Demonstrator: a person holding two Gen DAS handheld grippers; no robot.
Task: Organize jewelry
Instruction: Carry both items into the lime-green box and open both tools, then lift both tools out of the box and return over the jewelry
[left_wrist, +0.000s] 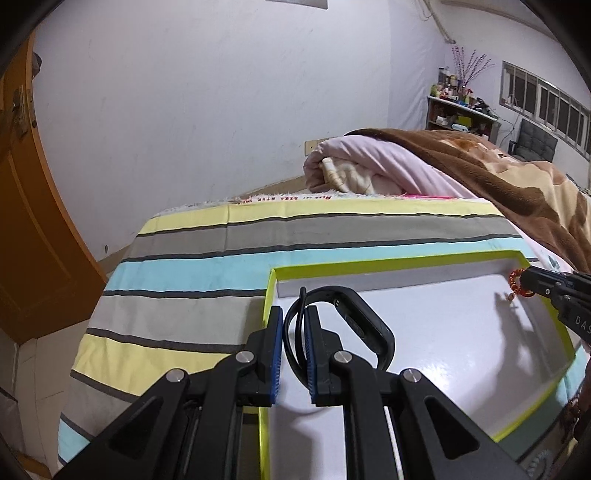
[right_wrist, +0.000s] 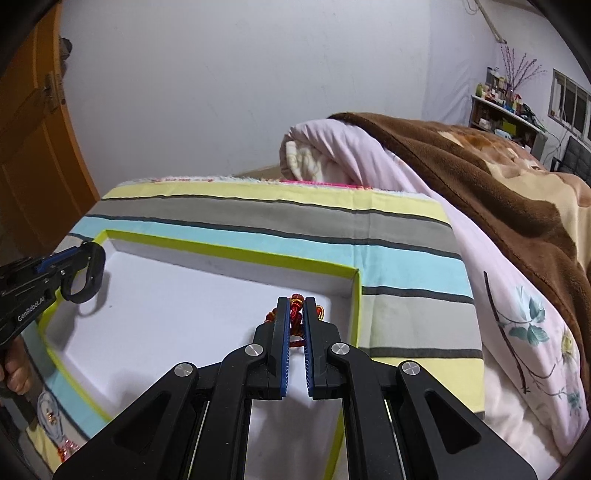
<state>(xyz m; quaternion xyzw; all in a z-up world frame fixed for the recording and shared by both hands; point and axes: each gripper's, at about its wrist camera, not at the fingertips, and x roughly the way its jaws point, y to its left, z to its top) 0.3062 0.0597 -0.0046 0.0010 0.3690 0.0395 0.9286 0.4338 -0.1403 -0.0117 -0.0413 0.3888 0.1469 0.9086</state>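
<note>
A shallow white box with a lime-green rim (left_wrist: 369, 264) (right_wrist: 229, 251) lies on the striped bedsheet. My left gripper (left_wrist: 294, 314) is shut on a black wristband (left_wrist: 365, 325), held above the box's left part; the same band (right_wrist: 86, 273) hangs from it at the left of the right wrist view. My right gripper (right_wrist: 296, 308) is shut on a red and gold braided bracelet (right_wrist: 295, 314), above the box's far right corner. That bracelet (left_wrist: 517, 282) also shows at the right edge of the left wrist view, and a small charm dangles below it.
The striped sheet (left_wrist: 207, 269) covers the bed around the box. A rolled pink quilt (right_wrist: 351, 147) and a brown blanket (right_wrist: 498, 177) lie behind and to the right. An orange door (left_wrist: 33, 221) stands left. More small jewelry (right_wrist: 62, 448) lies on the sheet near the box's front left.
</note>
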